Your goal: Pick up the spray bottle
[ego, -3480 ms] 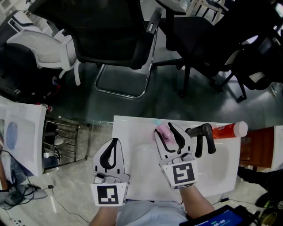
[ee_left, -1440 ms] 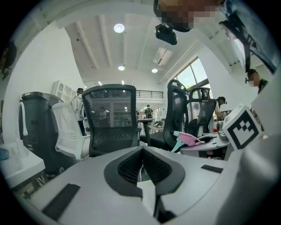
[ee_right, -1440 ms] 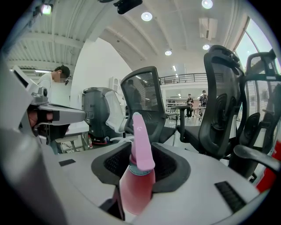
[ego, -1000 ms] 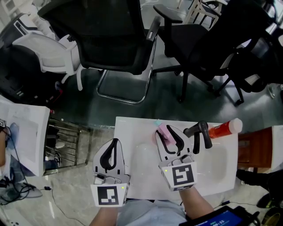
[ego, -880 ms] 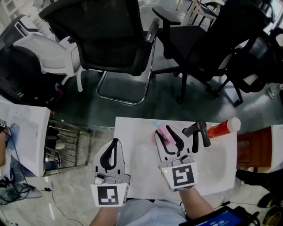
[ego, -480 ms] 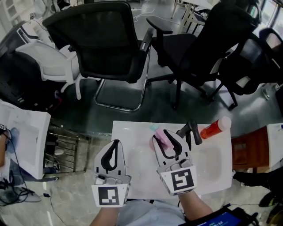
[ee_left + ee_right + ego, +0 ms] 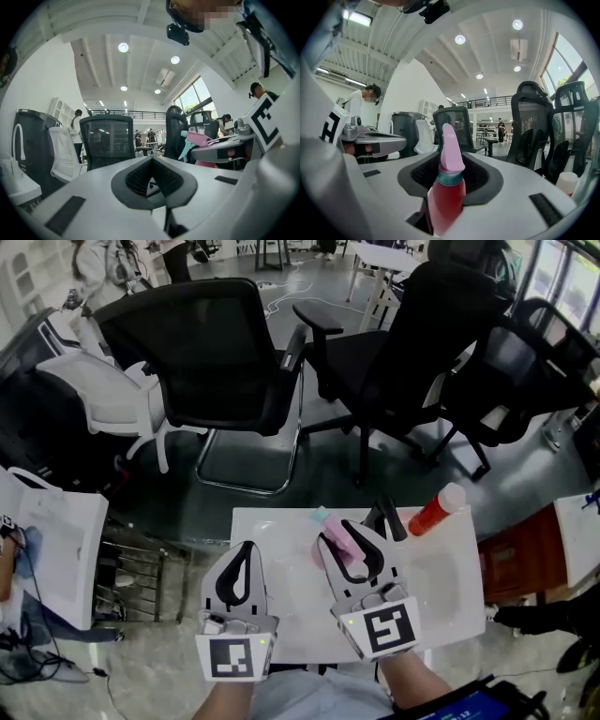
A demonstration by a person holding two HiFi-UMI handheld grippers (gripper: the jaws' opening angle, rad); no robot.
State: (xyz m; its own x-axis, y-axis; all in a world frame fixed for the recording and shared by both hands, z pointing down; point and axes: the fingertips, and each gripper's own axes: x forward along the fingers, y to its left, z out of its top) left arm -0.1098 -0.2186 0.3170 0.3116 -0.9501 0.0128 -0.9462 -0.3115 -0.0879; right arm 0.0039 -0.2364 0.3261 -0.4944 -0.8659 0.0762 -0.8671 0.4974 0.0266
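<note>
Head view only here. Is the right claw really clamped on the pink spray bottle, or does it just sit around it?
Observer: Clamped. In the right gripper view, the right claw has both pads pressing the spray bottle body.
Operator: How does it sit?
Observer: Upright in that view, with its nozzle and teal collar rising above the pads.
Operator: And the left claw?
Observer: The left gripper view shows the left claw shut, with nothing between its pads.

An open-plan office: black mesh swivel chairs (image 7: 211,357), a white desk (image 7: 272,554), tall windows (image 7: 191,97), ceiling spotlights (image 7: 123,47)
</note>
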